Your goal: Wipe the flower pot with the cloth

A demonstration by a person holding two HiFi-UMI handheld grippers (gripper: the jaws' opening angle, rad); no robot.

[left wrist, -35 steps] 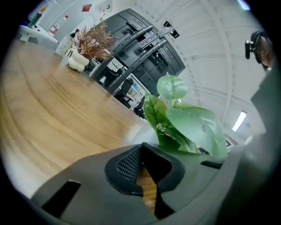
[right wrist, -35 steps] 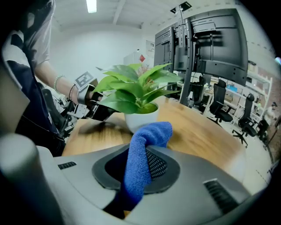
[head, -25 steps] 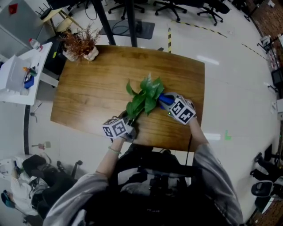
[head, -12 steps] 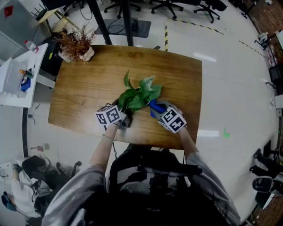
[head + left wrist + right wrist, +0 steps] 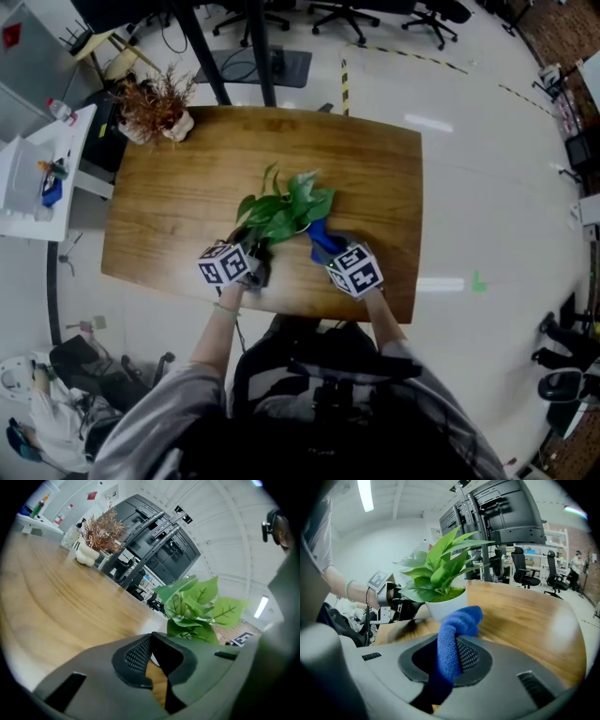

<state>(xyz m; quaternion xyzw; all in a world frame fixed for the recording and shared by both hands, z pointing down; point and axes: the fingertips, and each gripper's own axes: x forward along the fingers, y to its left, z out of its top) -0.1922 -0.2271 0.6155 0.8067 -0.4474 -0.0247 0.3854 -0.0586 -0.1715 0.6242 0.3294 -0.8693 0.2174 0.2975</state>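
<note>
A leafy green plant in a white flower pot stands on the wooden table, near its front edge. My left gripper is at the pot's left side. In the left gripper view its jaws stand nearly together, with a sliver of white between the pads and the leaves just behind. My right gripper is shut on a blue cloth. The cloth's folded end pokes out toward the pot, just short of its right side.
A dried brown flower arrangement in a pale vase sits on the table's far left corner. A white side table with small bottles stands to the left. Black stand legs and office chairs lie beyond the far edge.
The plant and my left gripper have shifted a little to the left together. My right gripper with the cloth has moved left and back toward the front edge.
</note>
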